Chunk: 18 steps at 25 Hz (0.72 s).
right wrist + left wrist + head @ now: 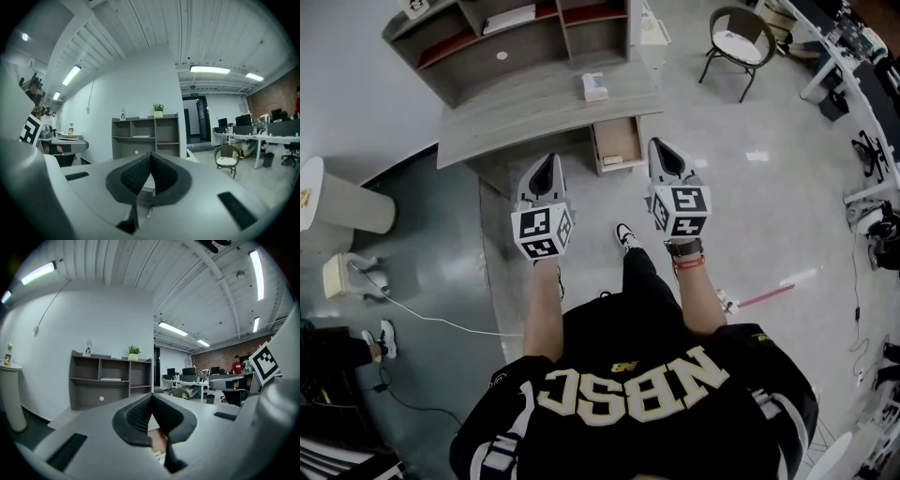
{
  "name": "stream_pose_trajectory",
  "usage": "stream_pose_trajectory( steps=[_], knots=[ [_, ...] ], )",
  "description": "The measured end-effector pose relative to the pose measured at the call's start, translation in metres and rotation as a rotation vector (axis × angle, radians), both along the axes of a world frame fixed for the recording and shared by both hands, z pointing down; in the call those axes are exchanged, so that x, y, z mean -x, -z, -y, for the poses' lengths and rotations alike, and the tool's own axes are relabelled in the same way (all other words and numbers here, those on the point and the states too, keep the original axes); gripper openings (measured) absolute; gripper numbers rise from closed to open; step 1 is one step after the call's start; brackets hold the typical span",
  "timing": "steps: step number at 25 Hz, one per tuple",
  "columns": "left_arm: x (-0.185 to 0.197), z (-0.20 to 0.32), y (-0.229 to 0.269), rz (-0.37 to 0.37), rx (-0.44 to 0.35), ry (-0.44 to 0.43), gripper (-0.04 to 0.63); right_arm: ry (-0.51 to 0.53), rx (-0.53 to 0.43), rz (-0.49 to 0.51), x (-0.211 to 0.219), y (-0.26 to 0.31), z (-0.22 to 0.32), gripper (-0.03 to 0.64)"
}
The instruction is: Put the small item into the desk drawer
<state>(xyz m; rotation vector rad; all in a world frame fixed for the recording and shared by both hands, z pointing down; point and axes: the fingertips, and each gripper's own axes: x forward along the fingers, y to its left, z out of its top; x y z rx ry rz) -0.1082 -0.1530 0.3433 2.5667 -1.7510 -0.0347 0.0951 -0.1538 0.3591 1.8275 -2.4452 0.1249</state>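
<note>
- Head view: grey table at 12 o'clock, its drawer standing open.
- Left tongs and right tongs: both closed, empty, short of the table.
- Small box lies on the table, 11 o'clock of the drawer.

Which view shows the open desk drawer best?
Head view: the drawer is seen from above, pulled out from under the desk, its inside exposed. Left gripper view gives only a brown sliver past the jaws, probably it. Right gripper view doesn't clearly show it.
</note>
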Motion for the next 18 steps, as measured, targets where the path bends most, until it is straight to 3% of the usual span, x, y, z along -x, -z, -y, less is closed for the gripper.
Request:
stream_pose_trajectory(
  steps=[18],
  knots=[
    [-0.005, -0.015, -0.014, -0.035, 0.006, -0.039, 0.014, 0.028, 0.051, 0.013, 0.002, -0.012, -0.019, 0.008]
  ],
)
